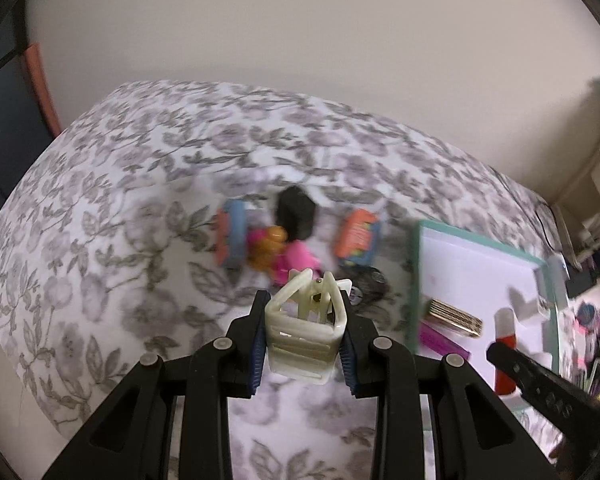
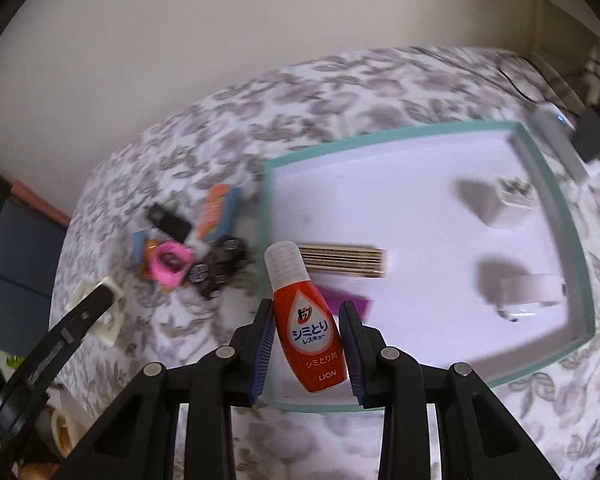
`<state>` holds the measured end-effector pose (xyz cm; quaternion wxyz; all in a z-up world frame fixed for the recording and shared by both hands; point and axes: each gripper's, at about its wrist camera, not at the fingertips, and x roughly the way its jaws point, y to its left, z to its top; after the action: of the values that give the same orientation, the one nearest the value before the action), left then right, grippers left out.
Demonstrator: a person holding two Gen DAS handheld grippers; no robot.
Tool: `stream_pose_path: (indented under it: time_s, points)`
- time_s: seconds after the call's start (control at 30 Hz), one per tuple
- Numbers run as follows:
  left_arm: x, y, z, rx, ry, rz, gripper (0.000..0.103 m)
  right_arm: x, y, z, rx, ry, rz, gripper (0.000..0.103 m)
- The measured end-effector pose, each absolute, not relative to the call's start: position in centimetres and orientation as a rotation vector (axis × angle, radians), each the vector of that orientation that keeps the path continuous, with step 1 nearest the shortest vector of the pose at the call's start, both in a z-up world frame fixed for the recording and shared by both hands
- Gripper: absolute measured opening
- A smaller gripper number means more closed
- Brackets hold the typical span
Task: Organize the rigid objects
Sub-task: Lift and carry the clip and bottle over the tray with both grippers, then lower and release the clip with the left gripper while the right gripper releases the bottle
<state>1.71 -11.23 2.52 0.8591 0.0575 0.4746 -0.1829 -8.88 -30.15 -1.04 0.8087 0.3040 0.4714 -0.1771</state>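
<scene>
My left gripper [image 1: 303, 340] is shut on a cream hair claw clip [image 1: 306, 330] and holds it above the floral bedspread, left of the green-rimmed white tray [image 1: 414, 280]. My right gripper [image 2: 307, 354] is shut on a red stain-remover bottle with a white cap [image 2: 306, 320], held over the tray's near left rim [image 2: 268, 216]. The bottle also shows in the left wrist view [image 1: 505, 354]. In the tray lie a gold comb [image 2: 344, 260], a purple item [image 2: 346, 300] and two white pieces [image 2: 508, 200].
A pile of small items lies on the bed left of the tray: pink ring [image 2: 170, 266], black clips [image 2: 220, 268], orange-blue packs [image 2: 216, 210], a black object [image 1: 296, 212]. A wall runs behind the bed. Cluttered shelves stand at the right [image 1: 592, 240].
</scene>
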Motion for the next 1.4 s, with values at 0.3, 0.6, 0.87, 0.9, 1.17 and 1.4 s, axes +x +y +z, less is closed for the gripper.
stream_pose_path:
  time_s: [0.3, 0.6, 0.87, 0.9, 1.17, 1.4]
  points:
    - [-2.0, -17.0, 1.5, 0.241, 1.013, -0.51, 0.033, -11.8, -35.4, -3.4, 0.738, 1.039, -0.515, 0.035]
    - [-5.3, -21.5, 0.1, 0.359, 1.025, -0.604, 0.033, -13.7, -37.7, -3.5, 0.787, 1.013, -0.563, 0.035]
    - [-6.4, -23.2, -1.5, 0.411, 1.044, -0.642, 0.033, -14.1, -37.9, -3.6, 0.789, 1.017, -0.577, 0.035]
    - [-6.4, -23.3, -1.7, 0.415, 1.048, -0.646, 0.033, -14.1, -38.0, -3.7, 0.788, 1.018, -0.58, 0.035]
    - [-6.0, -23.6, -3.8, 0.44, 1.089, -0.642, 0.033, -13.7, -37.6, -4.0, 0.768, 1.041, -0.583, 0.035]
    - [-5.7, -23.5, -4.1, 0.429, 1.104, -0.643, 0.033, -13.4, -37.6, -4.2, 0.764, 1.054, -0.575, 0.035]
